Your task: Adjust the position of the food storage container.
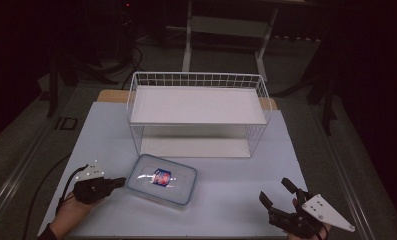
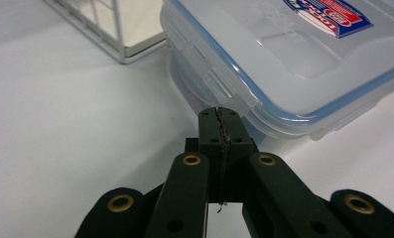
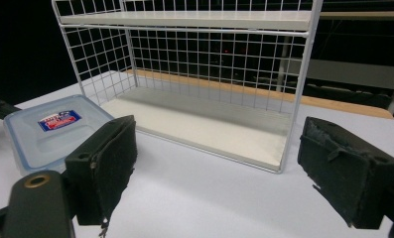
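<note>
A clear plastic food container [image 1: 161,179] with a blue-rimmed lid and a red-and-blue label lies on the table at front left. My left gripper [image 1: 120,182] lies low just left of it, shut, with nothing between its pads. In the left gripper view its tips [image 2: 223,115] sit right at a side clip of the container [image 2: 294,59]; I cannot tell if they touch. My right gripper [image 1: 273,190] rests at the front right, open and with nothing in it. In the right gripper view its own gripper [image 3: 217,148] has wide-apart pads framing the container [image 3: 50,129] at the far left.
A white two-tier wire rack [image 1: 196,105] stands at the back middle of the pale table [image 1: 236,170], its lower shelf open toward me. It shows in the left gripper view as a rack corner [image 2: 120,44] and in the right gripper view as the whole rack [image 3: 194,20]. Dark floor surrounds the table.
</note>
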A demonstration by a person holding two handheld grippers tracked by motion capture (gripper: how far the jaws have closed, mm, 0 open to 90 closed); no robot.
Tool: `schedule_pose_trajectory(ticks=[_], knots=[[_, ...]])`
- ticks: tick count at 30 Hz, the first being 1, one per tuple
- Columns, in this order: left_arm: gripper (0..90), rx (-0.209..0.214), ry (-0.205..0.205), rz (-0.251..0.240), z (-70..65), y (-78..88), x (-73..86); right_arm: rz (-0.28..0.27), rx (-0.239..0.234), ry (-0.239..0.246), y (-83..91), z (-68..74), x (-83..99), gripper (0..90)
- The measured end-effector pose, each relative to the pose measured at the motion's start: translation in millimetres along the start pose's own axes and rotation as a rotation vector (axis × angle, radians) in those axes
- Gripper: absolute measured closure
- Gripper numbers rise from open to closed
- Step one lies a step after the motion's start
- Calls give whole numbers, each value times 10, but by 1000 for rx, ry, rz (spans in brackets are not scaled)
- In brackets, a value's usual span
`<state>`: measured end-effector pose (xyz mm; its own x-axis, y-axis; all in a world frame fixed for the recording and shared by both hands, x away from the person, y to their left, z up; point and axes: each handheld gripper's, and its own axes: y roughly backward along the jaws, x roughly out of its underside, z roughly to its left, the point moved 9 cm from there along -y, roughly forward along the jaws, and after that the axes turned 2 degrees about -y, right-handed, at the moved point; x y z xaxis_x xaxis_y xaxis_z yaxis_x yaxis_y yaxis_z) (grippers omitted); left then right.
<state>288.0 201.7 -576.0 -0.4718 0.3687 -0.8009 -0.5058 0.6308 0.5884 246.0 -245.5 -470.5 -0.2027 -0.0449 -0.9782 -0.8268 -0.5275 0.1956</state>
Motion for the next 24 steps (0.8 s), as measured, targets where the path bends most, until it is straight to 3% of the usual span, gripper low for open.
schedule_pose_trajectory(ticks=[7, 16, 18, 24], knots=[[889, 55, -12, 10, -176, -41, 1, 1, -2, 2, -4, 10, 1, 151], [888, 160, -65, 49, -514, -216, -7, 2, -4, 2, -10, 11, 1, 151], [888, 147, -81, 63, -523, -250, -9, 3, -4, 2, -10, 9, 4, 151], [888, 124, -54, 48, -398, -261, -46, 1, -3, 2, -2, 7, 0, 151]])
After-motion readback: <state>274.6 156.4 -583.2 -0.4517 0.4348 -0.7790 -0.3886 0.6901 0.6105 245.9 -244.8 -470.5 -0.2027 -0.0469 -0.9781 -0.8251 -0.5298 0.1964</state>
